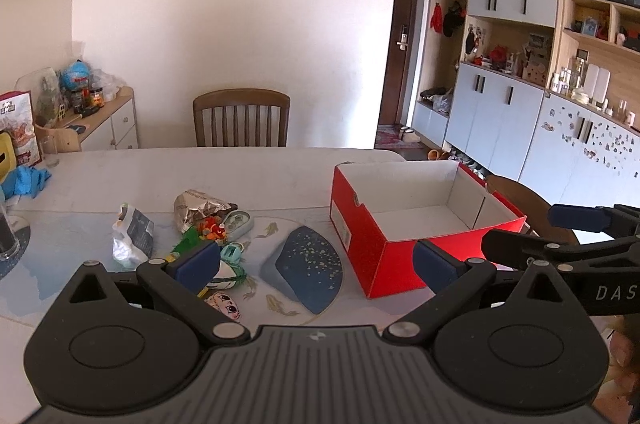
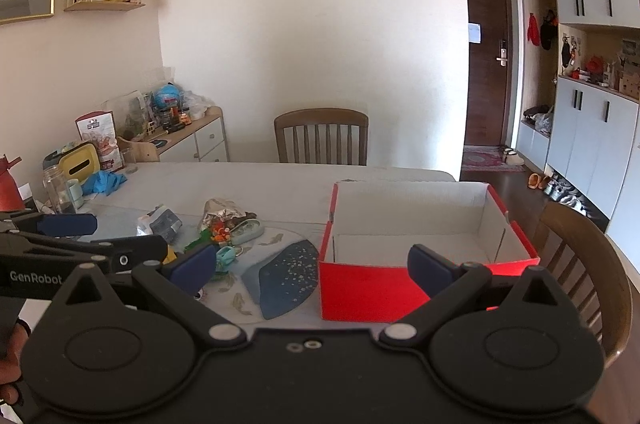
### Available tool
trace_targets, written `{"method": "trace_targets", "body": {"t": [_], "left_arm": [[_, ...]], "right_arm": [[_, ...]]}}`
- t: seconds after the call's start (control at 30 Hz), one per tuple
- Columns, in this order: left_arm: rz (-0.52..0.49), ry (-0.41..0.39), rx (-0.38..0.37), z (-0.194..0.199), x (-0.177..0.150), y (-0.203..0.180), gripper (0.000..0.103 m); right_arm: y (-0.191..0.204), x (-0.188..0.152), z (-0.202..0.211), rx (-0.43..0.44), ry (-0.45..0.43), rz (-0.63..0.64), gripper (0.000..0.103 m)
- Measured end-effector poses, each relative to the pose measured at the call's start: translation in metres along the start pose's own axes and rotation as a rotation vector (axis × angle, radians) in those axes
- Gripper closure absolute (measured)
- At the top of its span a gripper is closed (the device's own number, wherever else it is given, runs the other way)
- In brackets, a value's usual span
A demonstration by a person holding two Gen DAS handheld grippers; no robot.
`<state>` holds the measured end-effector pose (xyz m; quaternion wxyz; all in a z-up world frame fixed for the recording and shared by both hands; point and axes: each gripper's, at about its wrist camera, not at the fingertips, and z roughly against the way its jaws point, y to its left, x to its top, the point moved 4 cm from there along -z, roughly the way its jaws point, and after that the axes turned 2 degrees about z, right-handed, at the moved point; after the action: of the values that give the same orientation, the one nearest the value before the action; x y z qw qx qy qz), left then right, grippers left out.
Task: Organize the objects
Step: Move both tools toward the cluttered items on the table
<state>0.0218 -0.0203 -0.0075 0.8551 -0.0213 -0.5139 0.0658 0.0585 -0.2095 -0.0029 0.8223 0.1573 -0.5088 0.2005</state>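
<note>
An open red box (image 1: 400, 256) with a white, empty inside stands on the table's right side; it also shows in the right wrist view (image 2: 360, 288). A pile of small items lies left of it: a foil snack bag (image 1: 200, 206), a white and dark pouch (image 1: 134, 232), an orange and green toy (image 1: 210, 228), a pale tin (image 1: 238, 224) and a teal keychain (image 1: 230, 252). The pile also shows in the right wrist view (image 2: 224, 224). My left gripper (image 1: 316, 260) is open and empty above the table's near edge. My right gripper (image 2: 308, 264) is open and empty, in front of the box.
A dark blue speckled mat (image 1: 308, 268) lies between the pile and the box. A blue cloth (image 1: 26, 180), a glass jar (image 2: 58, 188) and a yellow tissue box (image 2: 82, 164) sit at the table's left. Wooden chairs stand at the far side (image 1: 241, 118) and right (image 2: 580, 264).
</note>
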Motion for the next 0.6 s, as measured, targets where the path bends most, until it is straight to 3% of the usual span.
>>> {"method": "trace_targets", "body": {"t": [0.6], "left_arm": [[0.040,0.017,0.030,-0.024,0.004,0.060,0.000]], "right_arm": [[0.048,0.012,-0.050,0.035,0.053,0.042,0.001]]}}
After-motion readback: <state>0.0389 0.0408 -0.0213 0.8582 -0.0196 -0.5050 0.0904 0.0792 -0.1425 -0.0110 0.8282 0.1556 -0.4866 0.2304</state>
